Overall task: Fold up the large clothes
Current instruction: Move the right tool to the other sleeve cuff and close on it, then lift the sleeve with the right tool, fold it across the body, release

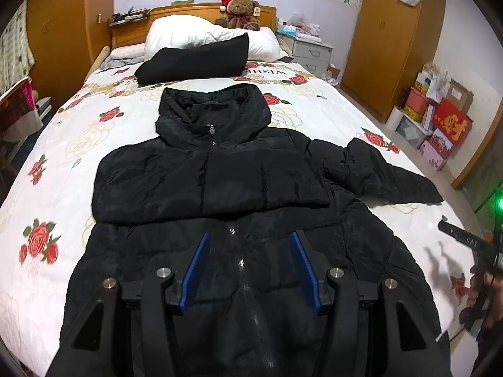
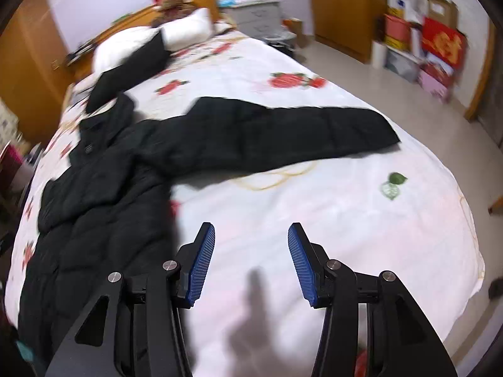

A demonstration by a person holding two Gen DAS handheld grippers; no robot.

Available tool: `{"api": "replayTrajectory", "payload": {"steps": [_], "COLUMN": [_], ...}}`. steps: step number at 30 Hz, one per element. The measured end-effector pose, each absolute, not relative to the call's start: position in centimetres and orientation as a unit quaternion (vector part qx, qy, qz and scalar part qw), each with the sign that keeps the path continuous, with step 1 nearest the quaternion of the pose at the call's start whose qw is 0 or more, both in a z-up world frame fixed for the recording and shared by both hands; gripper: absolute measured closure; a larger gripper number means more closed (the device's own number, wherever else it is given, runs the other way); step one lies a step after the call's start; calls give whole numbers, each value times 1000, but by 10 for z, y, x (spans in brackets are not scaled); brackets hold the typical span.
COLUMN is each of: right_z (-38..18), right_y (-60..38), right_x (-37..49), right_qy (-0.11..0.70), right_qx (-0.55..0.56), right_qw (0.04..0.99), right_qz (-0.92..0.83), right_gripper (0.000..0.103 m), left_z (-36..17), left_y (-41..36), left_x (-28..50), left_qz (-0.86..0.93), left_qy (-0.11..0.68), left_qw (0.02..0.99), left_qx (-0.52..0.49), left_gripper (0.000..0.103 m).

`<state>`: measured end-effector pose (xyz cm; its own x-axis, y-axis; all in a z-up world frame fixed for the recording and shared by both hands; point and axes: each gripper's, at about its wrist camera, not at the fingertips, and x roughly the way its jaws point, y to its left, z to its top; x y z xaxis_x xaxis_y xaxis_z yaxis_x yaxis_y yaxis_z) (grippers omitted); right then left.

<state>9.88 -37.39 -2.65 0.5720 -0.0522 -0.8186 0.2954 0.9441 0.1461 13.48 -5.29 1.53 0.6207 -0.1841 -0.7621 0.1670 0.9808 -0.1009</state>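
A black hooded puffer jacket (image 1: 220, 172) lies front up on the rose-print bedspread (image 1: 63, 163). One sleeve is folded across the chest, the other sleeve (image 1: 386, 172) stretches out to the right. My left gripper (image 1: 250, 238) hovers open over the jacket's lower front, with nothing between its blue pads. In the right wrist view the jacket (image 2: 100, 194) lies to the left and its outstretched sleeve (image 2: 283, 132) crosses the middle. My right gripper (image 2: 251, 229) is open above bare bedspread (image 2: 314, 207), beside the jacket's edge. The right gripper's tool (image 1: 471, 245) shows at the left view's right edge.
A black folded garment (image 1: 195, 59) and white pillows (image 1: 201, 34) lie at the bed's head, with a teddy bear (image 1: 240, 12) on the headboard. Stacked boxes (image 1: 440, 119) stand on the floor right of the bed. Wardrobes line the far wall. The bed's right edge drops to the floor.
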Motion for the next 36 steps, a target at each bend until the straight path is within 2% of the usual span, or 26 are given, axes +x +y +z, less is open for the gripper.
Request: {"api": "replayTrajectory", "payload": {"steps": [2,13,17,25,27,28,29,31,36], "right_z": [-35,-84,-102,-112,-110,-108,-105,-88,-33], "right_y": [-397,-501,-524,-545,-548,-547,-546,-538,-506], "right_x": [107,152,166,195,200,202,203,202,203], "right_qy": [453,461,448,418,421,423,425,419,390], "right_qx": [153,258,311,341,335,330,328,307,265], "right_qw": [871,832,821,821,820,820,821,833,867], "right_qz": [-113,-167,-171,-189,-197,-198,-195,-192,-158], "right_gripper": [50,49,49,49,65,84,88,94,95], "left_z": [11,-14,-27,-52,-53,-53,-52,-48,-35], "left_y": [-59,-70,-63,-50,-48,-47,-45,-42,-28], "left_x": [145,195,204,211,211,212,211,210,203], "left_qz": [-99,-95,-88,-76,-74,-73,-71,-69,-62], "left_qy": [425,436,447,473,474,473,473,469,459], "left_qw": [900,895,890,878,878,878,878,880,886], "left_qx": [-3,9,0,-6,-7,-6,-6,-9,-26], "left_gripper": [47,47,47,47,47,47,47,47,47]}}
